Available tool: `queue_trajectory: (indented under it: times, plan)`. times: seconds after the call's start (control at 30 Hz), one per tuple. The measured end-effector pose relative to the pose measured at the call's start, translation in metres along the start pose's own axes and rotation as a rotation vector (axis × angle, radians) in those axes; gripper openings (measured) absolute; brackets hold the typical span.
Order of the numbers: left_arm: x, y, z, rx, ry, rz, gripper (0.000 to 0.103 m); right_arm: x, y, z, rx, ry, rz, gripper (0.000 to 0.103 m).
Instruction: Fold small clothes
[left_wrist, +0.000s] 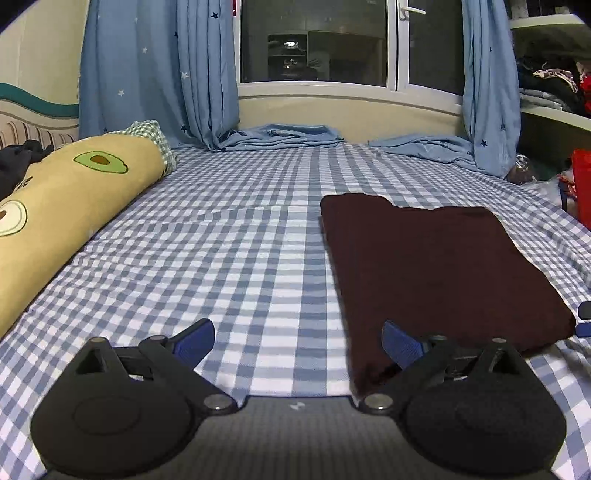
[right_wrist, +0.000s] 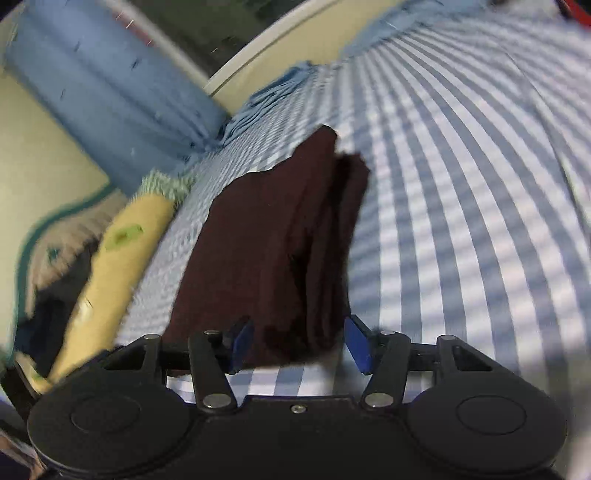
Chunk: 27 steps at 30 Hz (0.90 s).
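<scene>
Checked bedsheet (left_wrist: 258, 258) holds one folded maroon garment (left_wrist: 436, 266), two spread grippers.

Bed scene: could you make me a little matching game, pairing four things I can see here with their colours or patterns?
Things:
1. Garment
2. Bolster
3. Curtain
4. Sheet

Descriptions:
A. Blue and white checks
B. Yellow with avocados
C. Dark maroon
D. Light blue with stars

Pairs: 1-C, 2-B, 3-D, 4-A
</scene>
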<state>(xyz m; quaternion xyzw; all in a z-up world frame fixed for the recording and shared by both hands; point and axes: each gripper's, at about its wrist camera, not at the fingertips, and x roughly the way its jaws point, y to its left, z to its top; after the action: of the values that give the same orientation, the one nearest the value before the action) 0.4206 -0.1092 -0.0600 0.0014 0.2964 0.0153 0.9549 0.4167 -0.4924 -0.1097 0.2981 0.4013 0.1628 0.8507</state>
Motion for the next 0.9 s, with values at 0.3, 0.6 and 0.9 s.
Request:
queue_trajectory:
  times: [0.3, 0.6, 0.9]
  plan:
    - [0.001, -0.003, -0.018, -0.017, 0.032, 0.022, 0.099, 0.011, -0.019, -0.009, 0.201, -0.051, 0.181, 0.027]
    - [0.037, -0.025, 0.02, -0.051, 0.022, -0.113, 0.099, -0.003, -0.028, 0.002, 0.182, -0.104, 0.143, 0.013]
    - [0.045, -0.028, -0.012, 0.094, 0.148, -0.133, 0.098, 0.01, -0.046, -0.016, 0.187, -0.079, 0.117, 0.013]
